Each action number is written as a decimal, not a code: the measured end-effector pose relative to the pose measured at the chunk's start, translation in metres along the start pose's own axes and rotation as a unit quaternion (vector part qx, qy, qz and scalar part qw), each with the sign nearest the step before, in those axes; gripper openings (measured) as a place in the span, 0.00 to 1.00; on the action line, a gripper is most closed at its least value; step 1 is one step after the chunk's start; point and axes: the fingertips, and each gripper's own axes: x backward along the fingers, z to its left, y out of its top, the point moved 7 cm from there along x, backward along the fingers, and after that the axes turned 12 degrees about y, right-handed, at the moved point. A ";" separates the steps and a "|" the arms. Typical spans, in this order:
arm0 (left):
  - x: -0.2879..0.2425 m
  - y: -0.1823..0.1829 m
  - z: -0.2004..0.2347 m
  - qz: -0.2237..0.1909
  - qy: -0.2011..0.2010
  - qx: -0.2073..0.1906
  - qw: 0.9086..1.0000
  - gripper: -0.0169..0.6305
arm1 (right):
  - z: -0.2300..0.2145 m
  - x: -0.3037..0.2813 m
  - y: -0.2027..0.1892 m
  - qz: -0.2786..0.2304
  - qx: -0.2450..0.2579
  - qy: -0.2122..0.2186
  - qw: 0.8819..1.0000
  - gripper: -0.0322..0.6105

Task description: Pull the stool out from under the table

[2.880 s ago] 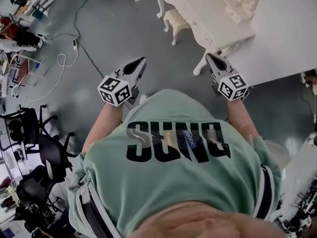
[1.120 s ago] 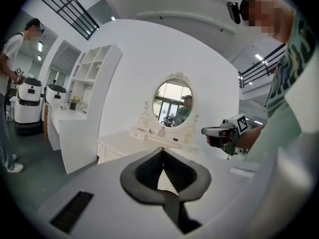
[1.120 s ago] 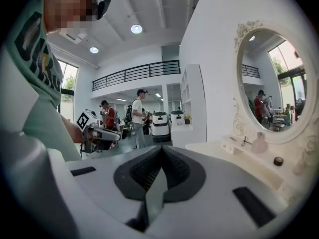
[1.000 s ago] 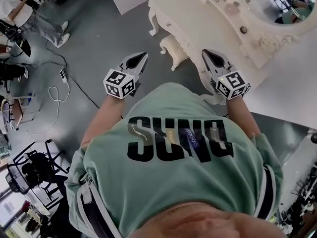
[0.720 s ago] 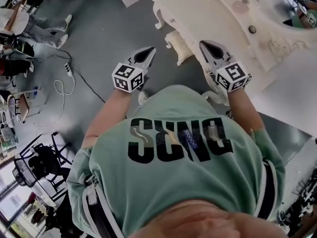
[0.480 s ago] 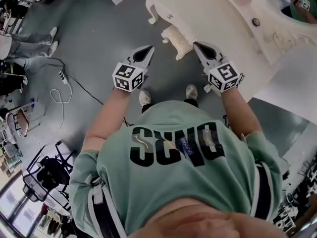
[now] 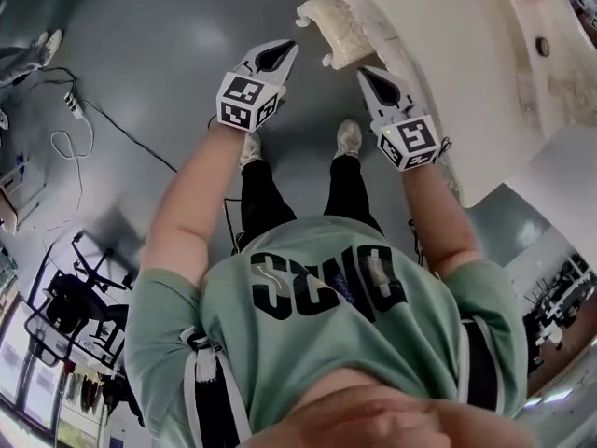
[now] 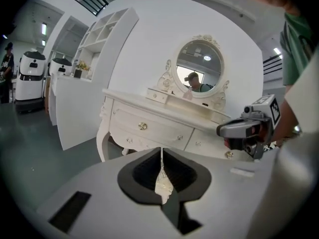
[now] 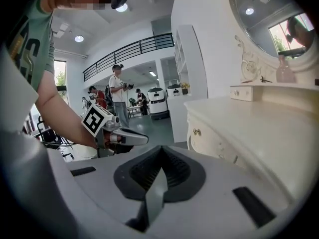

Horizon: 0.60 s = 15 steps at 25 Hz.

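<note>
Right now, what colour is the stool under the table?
The stool is cream white, matching the table. The head view shows it best.

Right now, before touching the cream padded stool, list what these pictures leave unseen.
Cream padded stool: head view, far end hidden under the white dressing table.
Left gripper view: only a sliver of stool shows between the left gripper's shut jaws.
Right gripper view: no stool; right gripper's body fills the foreground.
</note>
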 end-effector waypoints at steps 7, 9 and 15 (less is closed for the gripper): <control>-0.091 -0.077 -0.004 0.027 0.000 -0.002 1.000 0.04 | -0.027 -0.016 -0.066 0.011 0.003 0.011 1.000 0.04; -0.114 -0.097 -0.005 0.036 0.000 0.015 0.999 0.04 | -0.034 -0.018 -0.083 0.010 -0.005 0.018 1.000 0.04; -0.180 -0.170 0.022 0.083 0.024 0.133 0.987 0.05 | -0.047 -0.028 -0.135 0.009 -0.033 0.029 0.999 0.04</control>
